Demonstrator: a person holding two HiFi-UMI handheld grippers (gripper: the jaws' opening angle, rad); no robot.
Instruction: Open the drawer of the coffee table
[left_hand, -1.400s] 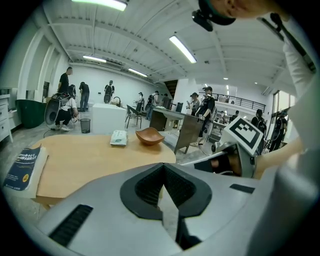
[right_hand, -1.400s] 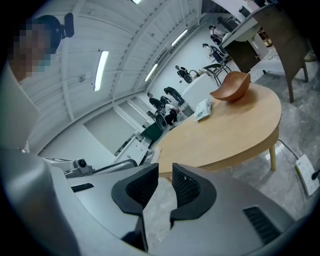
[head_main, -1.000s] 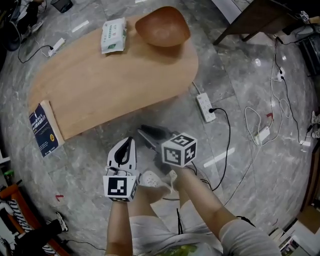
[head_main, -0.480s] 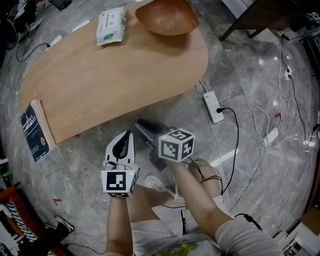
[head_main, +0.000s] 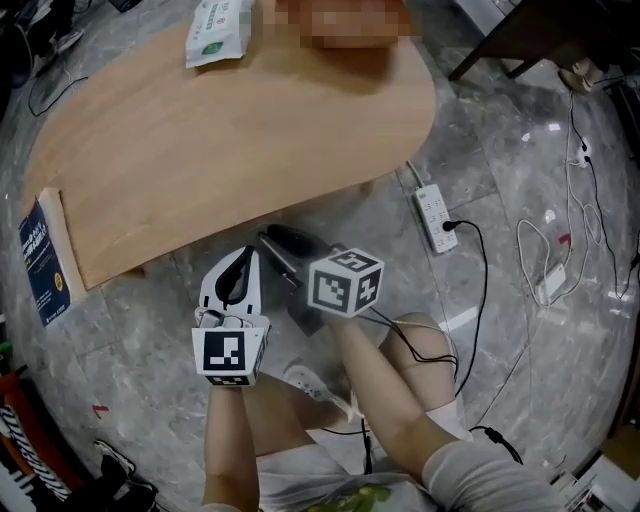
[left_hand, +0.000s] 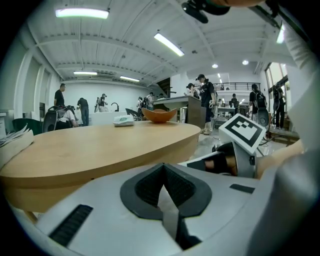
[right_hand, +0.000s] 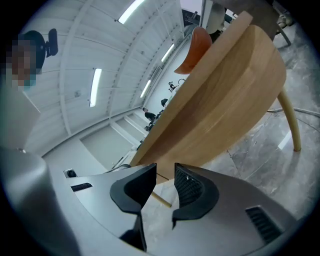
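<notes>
Both forearms reach in from the bottom of the head view, the two grippers side by side over the grey floor (head_main: 520, 150), just short of the counter's (head_main: 230, 150) near edge and pointing at it. Left gripper (head_main: 243, 258): jaws pressed together, empty, aimed about level with the counter top. Right gripper (head_main: 272, 240): rolled over and looking up at the counter's edge band; jaws apart, just been opening, only floor and a slim wooden leg showing beyond the gap. Drawer front not distinguishable on the edge band. Count: two grippers, one marker cube (head_main: 345, 283) each; on the counter one wipes pack (head_main: 215, 30), one book (head_main: 40, 265), one orange bowl (left_hand: 159, 115).
</notes>
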